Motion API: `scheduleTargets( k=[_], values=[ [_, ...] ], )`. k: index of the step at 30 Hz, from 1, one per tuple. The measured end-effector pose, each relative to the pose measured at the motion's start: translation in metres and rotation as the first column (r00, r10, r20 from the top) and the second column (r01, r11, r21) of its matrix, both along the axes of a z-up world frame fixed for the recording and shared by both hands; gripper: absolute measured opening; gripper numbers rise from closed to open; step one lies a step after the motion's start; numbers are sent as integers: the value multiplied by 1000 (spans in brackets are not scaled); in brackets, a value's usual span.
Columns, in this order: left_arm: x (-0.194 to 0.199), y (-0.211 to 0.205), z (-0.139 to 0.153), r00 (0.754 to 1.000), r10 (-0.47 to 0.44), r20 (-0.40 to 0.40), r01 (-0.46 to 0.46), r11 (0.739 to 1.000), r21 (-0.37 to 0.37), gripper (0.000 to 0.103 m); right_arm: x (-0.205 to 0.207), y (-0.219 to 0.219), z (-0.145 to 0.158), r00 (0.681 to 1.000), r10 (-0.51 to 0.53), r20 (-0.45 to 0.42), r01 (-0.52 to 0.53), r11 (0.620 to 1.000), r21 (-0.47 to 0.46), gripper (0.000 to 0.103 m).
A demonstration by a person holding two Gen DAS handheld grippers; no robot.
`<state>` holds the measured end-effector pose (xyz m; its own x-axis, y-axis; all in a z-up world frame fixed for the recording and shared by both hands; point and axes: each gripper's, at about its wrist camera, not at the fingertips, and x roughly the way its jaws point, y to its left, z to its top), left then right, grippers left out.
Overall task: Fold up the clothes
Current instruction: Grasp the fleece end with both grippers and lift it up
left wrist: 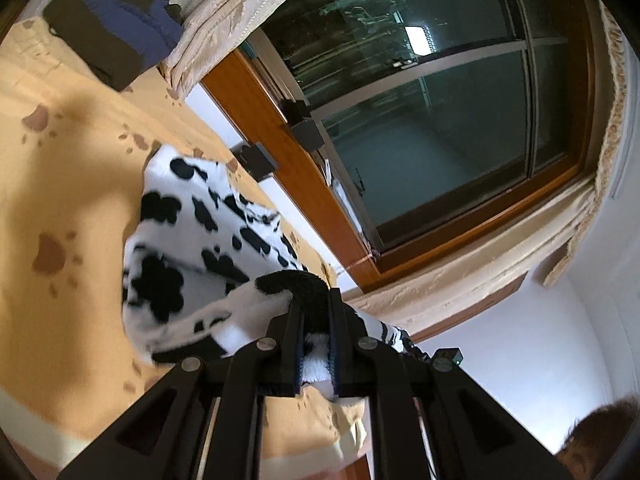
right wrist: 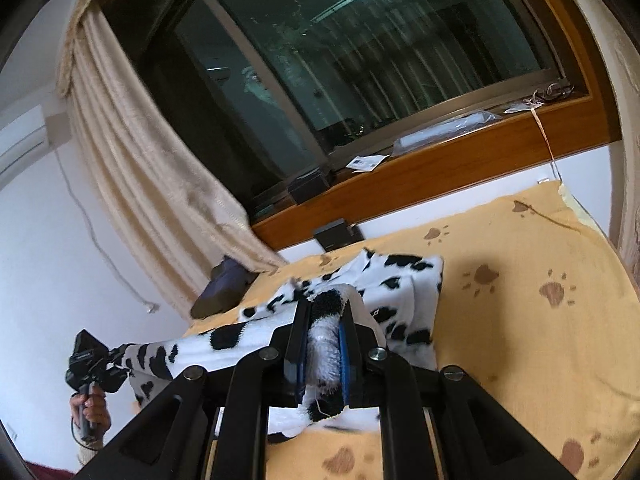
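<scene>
Both the left gripper (left wrist: 316, 308) and right gripper (right wrist: 326, 312) have fingers clenched on the cow-print garment (left wrist: 188, 240), lifting its near edge. The rest trails toward 11 o'clock over the paw-print bed (left wrist: 60, 168).

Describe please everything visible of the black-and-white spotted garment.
The spotted garment is fleecy-looking white cloth with black cow-like patches. Its near edge is lifted, pinched by the left gripper and right gripper; the edge stretches between them. The rest lies rumpled on the yellow paw-print blanket.
</scene>
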<state>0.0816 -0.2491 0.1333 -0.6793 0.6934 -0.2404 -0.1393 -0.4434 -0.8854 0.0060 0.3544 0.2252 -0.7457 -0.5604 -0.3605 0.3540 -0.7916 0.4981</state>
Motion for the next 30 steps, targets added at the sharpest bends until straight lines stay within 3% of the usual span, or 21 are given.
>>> scheduleTargets(
  k=[12, 21, 24, 27, 28, 30],
  values=[
    [-139, -20, -25, 990, 51, 134, -55, 998, 28, 11, -140, -14, -24, 989, -113, 94, 111, 994, 20, 13],
    [-231, -17, -64, 965, 77, 249, -73, 997, -26, 11, -224, -17, -61, 961, -203, 189, 194, 979, 65, 13],
    [-260, -18, -86, 952, 92, 293, -82, 996, -46, 11, -244, -17, -74, 949, -241, 203, 223, 969, 108, 12],
    [-280, -21, -116, 921, 110, 374, -96, 994, -55, 12, -259, -19, -87, 945, -244, 220, 214, 965, 150, 12],
    [-284, -23, -129, 904, 112, 412, -100, 994, -51, 12, -264, -19, -93, 945, -223, 240, 193, 971, 141, 13],
    [-285, -26, -143, 894, 99, 437, -100, 995, -21, 12, -268, -15, -105, 946, -191, 261, 171, 980, 99, 13]
  ],
)
